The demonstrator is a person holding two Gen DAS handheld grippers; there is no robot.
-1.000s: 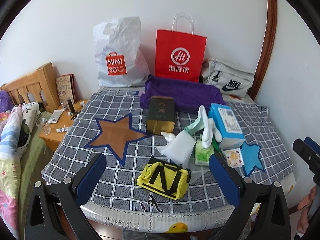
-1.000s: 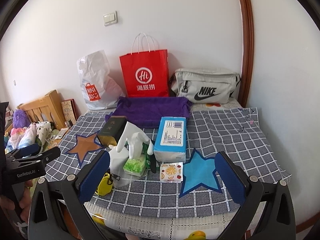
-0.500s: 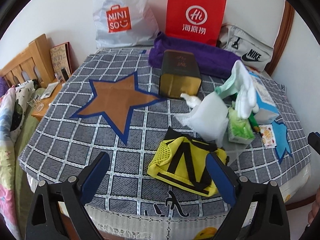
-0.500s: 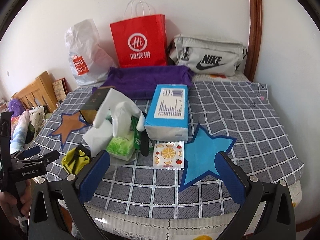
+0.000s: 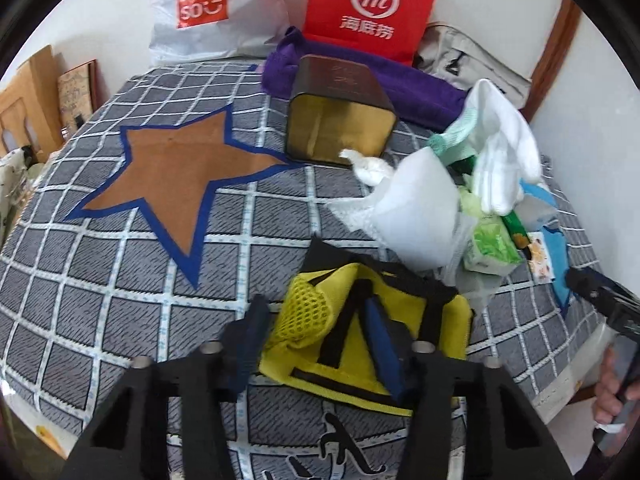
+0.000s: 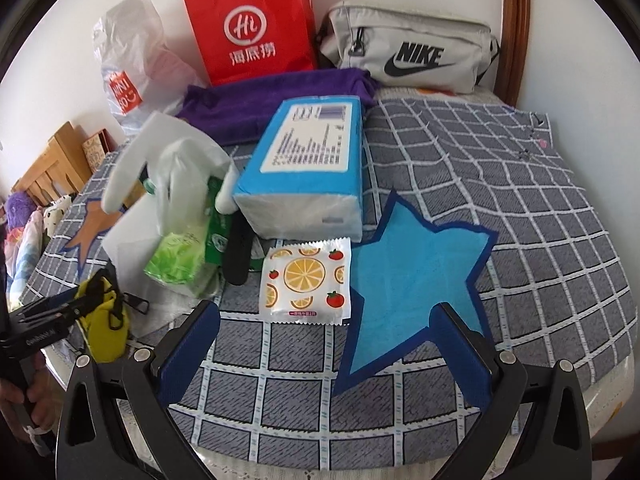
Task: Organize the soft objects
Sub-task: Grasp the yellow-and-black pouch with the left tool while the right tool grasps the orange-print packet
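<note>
Left wrist view: the left gripper point(image 5: 316, 332) has its jaws just closing, both blue pads pressed into the yellow mesh pouch point(image 5: 360, 320) at the near edge of the checked tablecloth point(image 5: 100, 264). One brown star point(image 5: 176, 168), one MINISO plastic bag point(image 5: 208, 8).

Right wrist view: the right gripper point(image 6: 324, 350) hangs jaws wide apart, empty, above one blue star point(image 6: 412, 276); one fruit-print sachet point(image 6: 306, 280), one grey NIKE bag point(image 6: 412, 52).
</note>
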